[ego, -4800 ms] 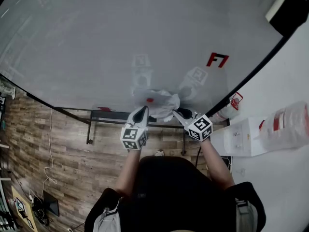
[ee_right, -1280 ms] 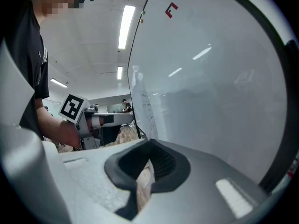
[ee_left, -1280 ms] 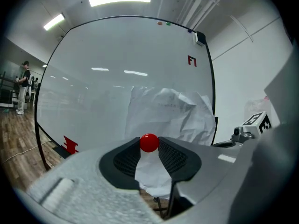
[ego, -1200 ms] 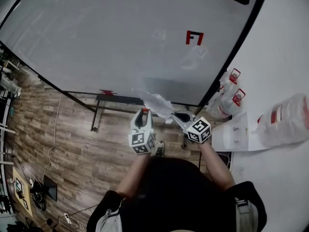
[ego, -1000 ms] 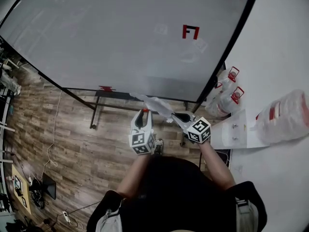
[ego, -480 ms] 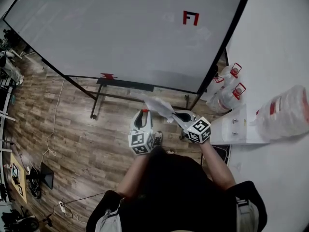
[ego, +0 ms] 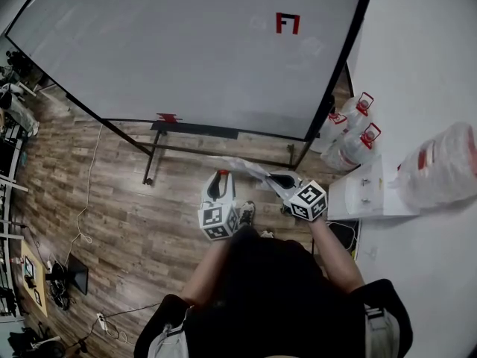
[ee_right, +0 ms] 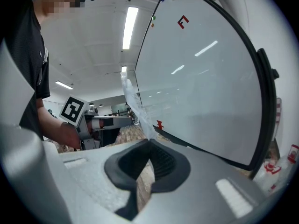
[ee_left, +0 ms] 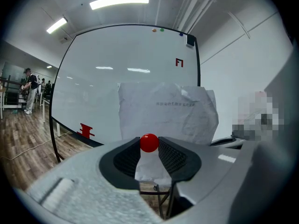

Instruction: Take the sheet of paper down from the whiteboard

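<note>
The crumpled white sheet of paper [ego: 244, 165] hangs free of the whiteboard [ego: 186, 51], in front of its lower edge. My right gripper [ego: 276, 178] is shut on the sheet's right side. In the right gripper view the paper [ee_right: 133, 104] rises edge-on out of the closed jaws [ee_right: 149, 143]. My left gripper [ego: 220, 177] is shut on a round red magnet [ee_left: 149, 143], pinched between its fingertips. In the left gripper view the sheet [ee_left: 173, 113] hangs just beyond the magnet, with a line of small print near its top.
A red F mark [ego: 287, 22] and a small red mark [ego: 168, 118] sit on the whiteboard. Its black stand legs [ego: 149, 171] rest on the wood floor. Water jugs [ego: 356, 129], a white dispenser [ego: 369, 196] and a large bottle [ego: 443, 171] stand by the right wall.
The sheet and magnet were against the board; now both grippers hold them away from it. Over the last second the board has receded further, and the paper hangs lower and flatter.
</note>
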`<state>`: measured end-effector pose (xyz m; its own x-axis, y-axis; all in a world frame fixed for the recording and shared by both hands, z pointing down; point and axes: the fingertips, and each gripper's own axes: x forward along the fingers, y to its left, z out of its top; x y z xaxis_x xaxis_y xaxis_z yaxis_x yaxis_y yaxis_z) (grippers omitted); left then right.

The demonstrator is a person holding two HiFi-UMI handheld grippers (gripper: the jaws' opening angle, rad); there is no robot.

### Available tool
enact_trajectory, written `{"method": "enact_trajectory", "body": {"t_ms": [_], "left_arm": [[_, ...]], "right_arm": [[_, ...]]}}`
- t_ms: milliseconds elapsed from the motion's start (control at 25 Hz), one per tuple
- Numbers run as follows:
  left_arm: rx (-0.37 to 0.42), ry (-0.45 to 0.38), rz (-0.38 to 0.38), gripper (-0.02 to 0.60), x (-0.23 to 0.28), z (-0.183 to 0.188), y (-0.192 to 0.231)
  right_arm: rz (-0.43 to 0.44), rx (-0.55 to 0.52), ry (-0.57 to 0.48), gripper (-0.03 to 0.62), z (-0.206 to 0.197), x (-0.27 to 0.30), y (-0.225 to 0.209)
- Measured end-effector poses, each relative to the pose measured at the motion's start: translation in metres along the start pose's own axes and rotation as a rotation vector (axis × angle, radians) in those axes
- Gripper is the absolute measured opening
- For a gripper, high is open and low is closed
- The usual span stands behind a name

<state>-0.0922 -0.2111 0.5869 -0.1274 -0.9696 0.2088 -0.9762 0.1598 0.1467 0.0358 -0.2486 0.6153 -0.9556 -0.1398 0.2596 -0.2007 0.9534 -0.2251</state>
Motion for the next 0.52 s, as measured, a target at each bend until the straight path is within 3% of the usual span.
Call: {"method": "enact_trajectory", "body": {"t_ms": [520], "left_arm": [[0.016,0.001,-0.045,0.130,-0.002,0.002,-0.016]], "right_arm": [[-0.049,0.023,-0.030,0.004,0.001,-0.020,0.001]]}}
